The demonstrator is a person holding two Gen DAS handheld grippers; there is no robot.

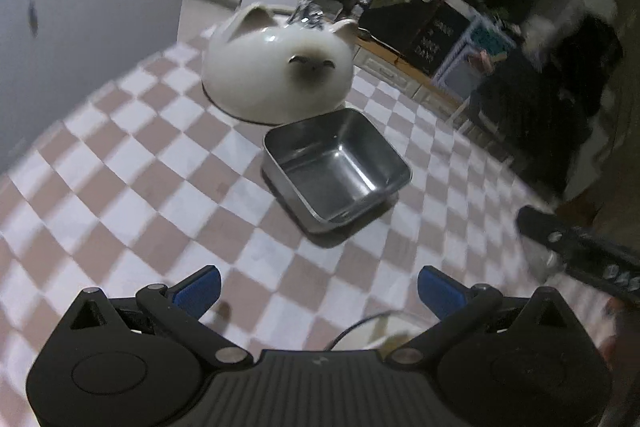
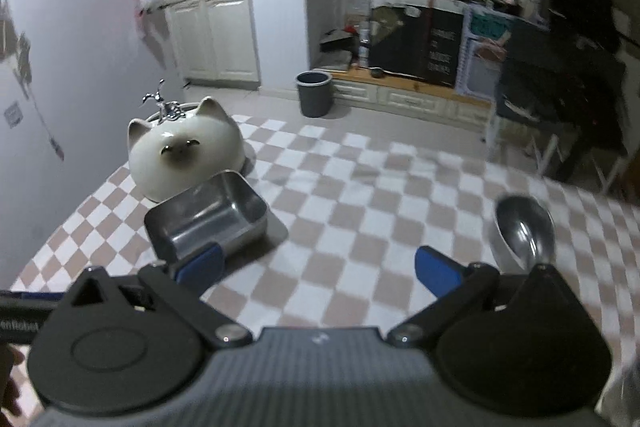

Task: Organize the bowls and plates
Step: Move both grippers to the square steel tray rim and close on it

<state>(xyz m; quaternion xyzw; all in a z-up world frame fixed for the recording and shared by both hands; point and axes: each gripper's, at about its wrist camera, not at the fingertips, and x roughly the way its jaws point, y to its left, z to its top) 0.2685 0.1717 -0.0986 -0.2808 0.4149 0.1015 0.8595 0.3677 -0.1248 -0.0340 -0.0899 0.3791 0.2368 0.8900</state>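
- On the checkered tablecloth (image 1: 120, 167), the square steel bowl (image 1: 336, 167) sits at 12 o'clock from the left gripper (image 1: 318, 291), well apart from it.
- Cat-faced ceramic dish (image 1: 276, 67) lies upside down just behind the steel bowl at 11 o'clock; rims look near, touching or not unclear.
- Left gripper: jaws wide, holding nothing.
- Right gripper (image 2: 318, 267): jaws wide too, nothing between them; steel bowl at its 10 o'clock, left fingertip overlapping the bowl's near corner in view, contact unclear.
- Round metal bowl (image 2: 524, 231) tilted at 2 o'clock of the right gripper, near its right finger.
- Thin curved rim (image 1: 360, 327) low in left view under the gripper body, maybe a plate, too hidden to say.
- Likely step: reach for a bowl to nest or stack.
- Advice: pinch 1 wall of the steel bowl, 1 finger inside and 1 outside, mid-side not corner; lift level, metal is slick.
- Frames blurred, so slow before closing.
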